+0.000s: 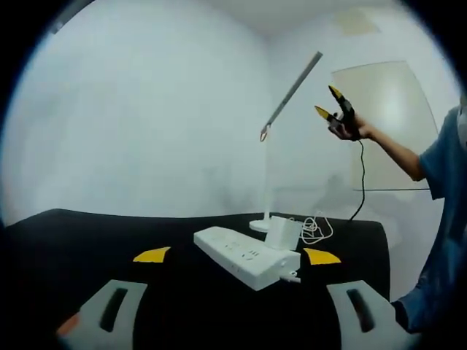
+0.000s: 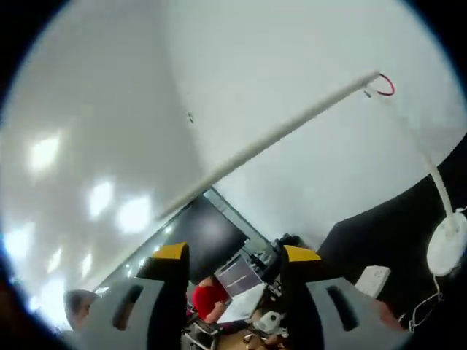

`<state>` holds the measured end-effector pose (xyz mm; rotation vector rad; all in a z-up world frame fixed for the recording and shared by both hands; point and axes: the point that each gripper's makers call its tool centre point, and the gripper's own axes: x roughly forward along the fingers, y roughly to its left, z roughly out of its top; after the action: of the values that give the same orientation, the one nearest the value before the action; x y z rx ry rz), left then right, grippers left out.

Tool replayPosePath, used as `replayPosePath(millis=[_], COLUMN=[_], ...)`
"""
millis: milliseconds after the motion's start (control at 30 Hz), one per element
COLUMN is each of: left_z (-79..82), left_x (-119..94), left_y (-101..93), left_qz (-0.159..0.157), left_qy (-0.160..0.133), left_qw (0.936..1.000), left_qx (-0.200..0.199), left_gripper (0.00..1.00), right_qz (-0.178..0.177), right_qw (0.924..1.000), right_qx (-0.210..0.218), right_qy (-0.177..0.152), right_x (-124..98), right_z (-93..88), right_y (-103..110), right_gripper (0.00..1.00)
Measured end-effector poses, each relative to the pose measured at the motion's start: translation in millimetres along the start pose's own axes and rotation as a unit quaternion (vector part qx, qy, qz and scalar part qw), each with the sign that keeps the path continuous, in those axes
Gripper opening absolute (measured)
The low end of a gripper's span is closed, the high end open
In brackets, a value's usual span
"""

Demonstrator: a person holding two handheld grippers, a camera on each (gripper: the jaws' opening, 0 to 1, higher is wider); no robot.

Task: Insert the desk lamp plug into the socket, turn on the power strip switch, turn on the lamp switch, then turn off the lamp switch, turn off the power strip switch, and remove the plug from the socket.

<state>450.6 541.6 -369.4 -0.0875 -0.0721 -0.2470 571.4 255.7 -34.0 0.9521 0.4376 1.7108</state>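
Note:
A white power strip (image 1: 244, 255) lies on the black table (image 1: 87, 240), between the yellow tips of my left gripper (image 1: 236, 255), which is open and empty. A white plug block (image 1: 281, 233) stands at the strip's far end; I cannot tell if it is seated. Behind it are the lamp base (image 1: 261, 225) and a coiled white cable (image 1: 315, 230). The lamp's slim head bar (image 1: 293, 86) slants up. My right gripper (image 1: 328, 102) is held high beside that bar, jaws apart. Its own view looks up past the open right gripper (image 2: 236, 253) at the head bar (image 2: 292, 124), the base (image 2: 446, 248) and the white plug block (image 2: 373, 281).
A pale board (image 1: 390, 124) leans on the white wall at the right. A person's blue sleeve (image 1: 445, 160) and forearm reach in from the right, with a black cable (image 1: 361, 182) hanging from the hand. The table's right edge (image 1: 383, 248) is close to the strip.

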Motion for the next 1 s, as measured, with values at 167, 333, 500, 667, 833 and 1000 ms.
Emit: replayPosePath(millis=[167, 333, 500, 667, 833, 1000], left_z=[-0.8, -2.2, -3.5, -4.2, -2.7, -2.0], left_x=[0.6, 1.0, 1.0, 1.4, -0.1, -1.5], left_y=[0.6, 2.2, 2.7, 3.1, -8.3, -14.8], left_qz=[0.000, 0.002, 0.003, 0.003, 0.003, 0.001], left_qy=[0.002, 0.006, 0.008, 0.009, 0.008, 0.008], left_qw=[1.0000, 1.0000, 0.9999, 0.9999, 0.9999, 0.9999], left_qx=[0.001, 0.004, 0.005, 0.006, 0.007, 0.008], left_gripper=[0.67, 0.66, 0.66, 0.66, 0.66, 0.66], right_qz=[0.014, 0.039, 0.050, 0.058, 0.065, 0.076], right_qw=[0.9991, 0.9953, 0.9941, 0.9929, 0.9921, 0.9916], right_qx=[0.040, 0.075, 0.087, 0.099, 0.105, 0.102], right_qy=[-0.007, -0.045, -0.041, -0.033, -0.024, -0.024], right_x=[3.1, 9.9, 27.1, 31.9, 30.0, 24.6], right_z=[10.1, 38.1, 51.9, 54.2, 56.6, 58.6], right_y=[8.4, 19.9, 19.9, 28.5, 38.2, 46.3], right_gripper=[0.57, 0.57, 0.57, 0.56, 0.48, 0.48])
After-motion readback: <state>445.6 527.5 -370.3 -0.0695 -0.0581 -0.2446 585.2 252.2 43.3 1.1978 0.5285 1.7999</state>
